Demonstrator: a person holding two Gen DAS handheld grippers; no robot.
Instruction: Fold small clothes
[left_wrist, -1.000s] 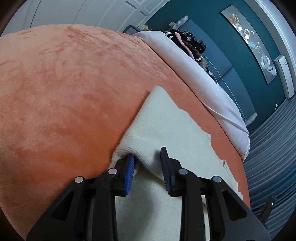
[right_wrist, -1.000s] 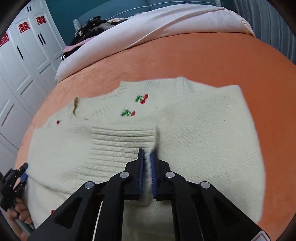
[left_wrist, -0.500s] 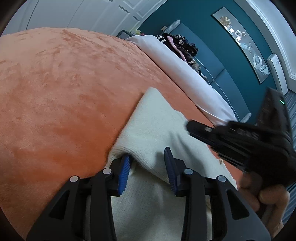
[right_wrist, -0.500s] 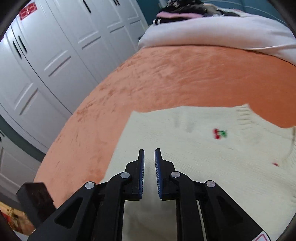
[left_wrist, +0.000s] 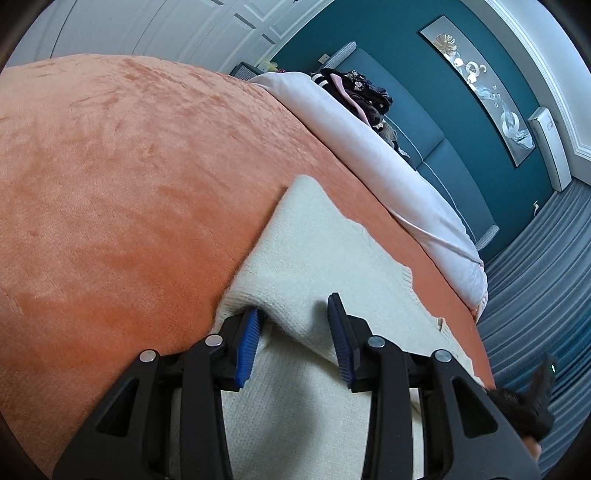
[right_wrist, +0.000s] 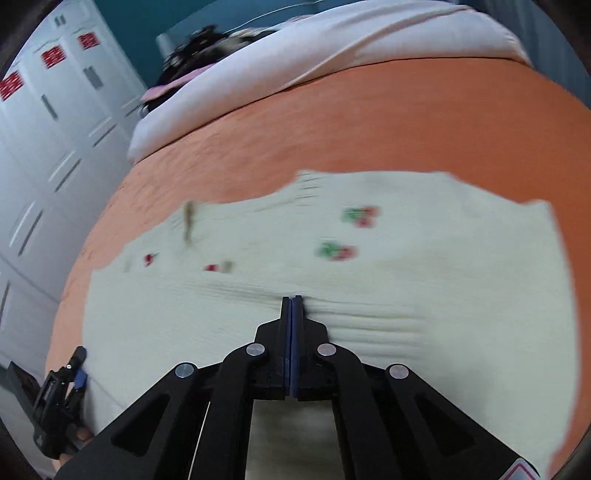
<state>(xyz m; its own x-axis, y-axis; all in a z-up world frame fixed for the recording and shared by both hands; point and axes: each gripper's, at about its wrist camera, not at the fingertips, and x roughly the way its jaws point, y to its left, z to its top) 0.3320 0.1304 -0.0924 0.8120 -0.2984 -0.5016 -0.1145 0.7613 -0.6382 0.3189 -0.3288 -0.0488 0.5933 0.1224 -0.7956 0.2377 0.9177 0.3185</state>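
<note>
A cream knit sweater (right_wrist: 406, 258) with small cherry motifs lies on the orange bedspread (right_wrist: 369, 122). In the left wrist view the sweater (left_wrist: 325, 258) has a folded edge that runs between the fingers of my left gripper (left_wrist: 295, 332), which is open over it. My right gripper (right_wrist: 292, 301) is shut, its tips at a ribbed fold of the sweater; the view is blurred, so I cannot tell whether cloth is pinched. The left gripper (right_wrist: 74, 373) shows at the lower left of the right wrist view.
A pale pink duvet (left_wrist: 369, 155) lies along the far side of the bed with a heap of dark clothes (left_wrist: 358, 92) on it. White wardrobe doors (right_wrist: 48, 147) stand to the left. A teal wall (left_wrist: 424, 92) and grey curtains (left_wrist: 546, 277) lie beyond.
The right gripper let go, swung left with its jaws slightly apart, then came back over the sweater and shut at the ribbed fold. The left gripper stayed open at the folded edge.
</note>
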